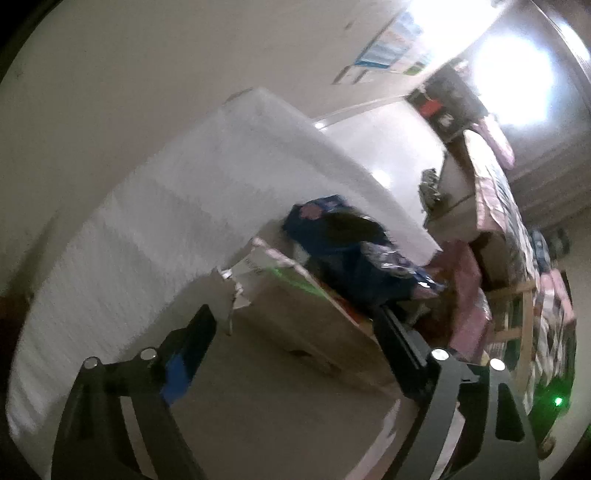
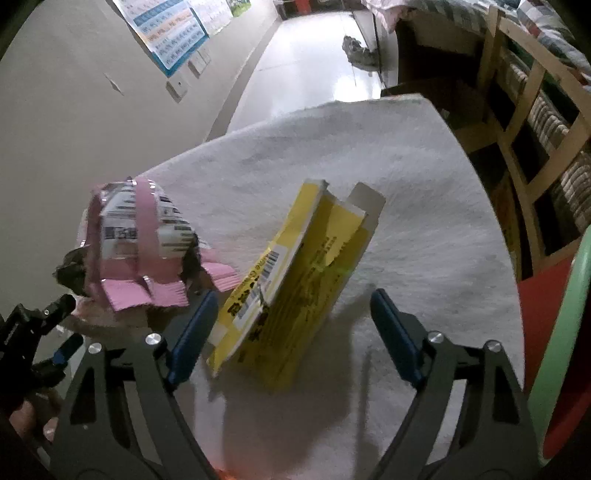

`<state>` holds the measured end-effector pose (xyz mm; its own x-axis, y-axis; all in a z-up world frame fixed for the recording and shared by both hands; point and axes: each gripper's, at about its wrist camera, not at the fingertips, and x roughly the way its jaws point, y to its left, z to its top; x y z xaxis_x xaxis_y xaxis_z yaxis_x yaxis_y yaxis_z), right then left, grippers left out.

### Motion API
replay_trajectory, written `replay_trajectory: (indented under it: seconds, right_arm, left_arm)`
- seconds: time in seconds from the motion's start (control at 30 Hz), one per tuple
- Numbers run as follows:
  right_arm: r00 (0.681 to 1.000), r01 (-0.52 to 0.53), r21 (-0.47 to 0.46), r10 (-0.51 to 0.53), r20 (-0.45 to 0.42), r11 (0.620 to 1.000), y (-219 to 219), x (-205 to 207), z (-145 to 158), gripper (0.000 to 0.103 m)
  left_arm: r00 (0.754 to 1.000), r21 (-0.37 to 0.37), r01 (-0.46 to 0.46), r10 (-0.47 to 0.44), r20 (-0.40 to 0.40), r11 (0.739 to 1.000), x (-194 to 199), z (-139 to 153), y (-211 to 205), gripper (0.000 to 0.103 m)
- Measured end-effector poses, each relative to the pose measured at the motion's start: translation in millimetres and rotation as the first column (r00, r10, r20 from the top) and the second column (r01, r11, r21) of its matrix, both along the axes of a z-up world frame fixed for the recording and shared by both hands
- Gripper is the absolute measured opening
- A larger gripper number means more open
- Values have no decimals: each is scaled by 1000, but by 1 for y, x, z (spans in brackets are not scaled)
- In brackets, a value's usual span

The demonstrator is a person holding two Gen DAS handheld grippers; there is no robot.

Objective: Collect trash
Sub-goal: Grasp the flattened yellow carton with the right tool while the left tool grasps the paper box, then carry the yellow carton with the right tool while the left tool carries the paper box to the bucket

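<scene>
In the right wrist view a flattened yellow carton [image 2: 295, 266] lies on the white towel-covered table [image 2: 424, 206]. My right gripper [image 2: 293, 295] hangs over the carton, open, with its blue pads either side and neither pressing on it. A torn pink and white package [image 2: 136, 236] sits at the table's left edge, with my left gripper [image 2: 44, 325] just beside it. The left wrist view is blurred. There my left gripper [image 1: 295, 312] is open above a pale cardboard box [image 1: 295, 314] that holds dark blue wrappers [image 1: 351, 254]. A torn white scrap [image 1: 231, 284] shows at the table edge.
A wall with posters [image 2: 170, 33] runs along the left. Glossy floor [image 2: 306, 62] stretches beyond the table. A wooden bed frame [image 2: 528, 122] with bedding stands to the right. A grey bundle [image 2: 356, 50] lies on the floor far off. A hand [image 2: 33, 421] holds the left gripper.
</scene>
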<state>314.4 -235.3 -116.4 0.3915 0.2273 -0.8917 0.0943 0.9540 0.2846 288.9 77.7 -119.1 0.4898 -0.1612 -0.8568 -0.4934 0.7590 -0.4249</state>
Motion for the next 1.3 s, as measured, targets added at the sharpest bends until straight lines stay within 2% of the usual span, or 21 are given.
replay_trajectory:
  seconds: [0.07, 0.1, 0.13, 0.17, 0.2, 0.4, 0.47, 0.7, 0.97, 1.17, 1.3]
  right_arm:
    - [1000, 2, 7, -1, -18, 1000, 1, 2, -5, 74]
    - [1000, 3, 15, -2, -25, 1000, 0, 3, -6, 74]
    - [1000, 6, 9, -6, -20, 1000, 1, 3, -6, 67]
    - [1000, 6, 3, -6, -19, 1000, 1, 4, -6, 59]
    - [1000, 3, 7, -3, -18, 1000, 1, 5, -6, 56]
    - [999, -29, -4, 29, -25, 1000, 4, 8, -4, 44]
    - [999, -33, 3, 33, -22, 999, 1, 6, -2, 31]
    - [998, -69, 1, 69, 7, 998, 2, -12, 13, 29]
    - [993, -93, -39, 96, 71, 995, -1, -41, 42, 29]
    - [986, -117, -41, 121, 115, 992, -1, -64, 65, 29]
    - [979, -135, -44, 140, 151, 990, -2, -82, 81, 29]
  left_arm:
    - [1000, -27, -13, 13, -8, 1000, 2, -6, -3, 74]
    - [1000, -29, -13, 12, -9, 1000, 3, -7, -5, 71]
    - [1000, -34, -13, 12, -9, 999, 3, -9, -7, 68]
    - [1000, -41, -15, 14, -6, 999, 4, -10, -10, 67]
    - [1000, -44, -15, 15, -6, 999, 5, -12, -10, 67]
    - [1000, -39, -13, 12, -10, 999, 8, -14, -13, 62]
    - [1000, -50, 13, -13, -4, 999, 7, -14, -14, 57]
    - [996, -33, 83, -82, 35, 996, -4, 5, -14, 48]
    - [982, 115, 163, -172, 72, 980, -17, 45, -25, 45]
    - [964, 255, 225, -252, 81, 941, -37, 76, -33, 41]
    - [949, 350, 258, -304, 82, 900, -58, 97, -39, 41]
